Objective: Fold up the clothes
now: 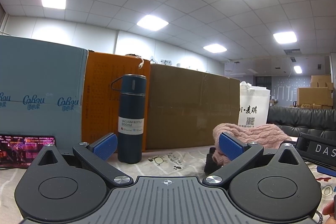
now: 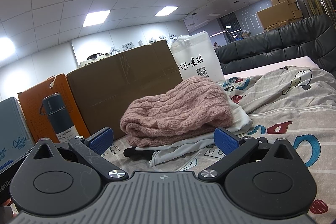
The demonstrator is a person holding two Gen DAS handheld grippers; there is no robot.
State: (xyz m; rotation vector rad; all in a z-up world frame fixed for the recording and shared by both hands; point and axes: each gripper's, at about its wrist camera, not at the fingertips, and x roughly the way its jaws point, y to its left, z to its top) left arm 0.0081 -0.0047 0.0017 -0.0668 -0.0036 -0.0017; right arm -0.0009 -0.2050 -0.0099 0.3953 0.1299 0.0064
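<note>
Two grippers, both low over the printed bedsheet (image 2: pixel 279 106), aimed level. Pink knit sweater (image 2: pixel 178 106) folded in a mound just beside the brown carton (image 2: pixel 124 85), to its right; long axis runs along the carton's face, on top of a white garment (image 2: pixel 239 119). Left gripper (image 1: pixel 168 145) spread wide, holding nothing; vacuum bottle (image 1: pixel 131 119) upright ahead, before the carton. Right gripper (image 2: pixel 163 140) likewise wide apart, empty, facing the sweater.

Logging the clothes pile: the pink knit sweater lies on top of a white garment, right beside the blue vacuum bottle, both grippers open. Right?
One error: the pink knit sweater isn't beside the vacuum bottle. The right wrist view shows them apart; it lies before the brown box. The rest holds.
</note>
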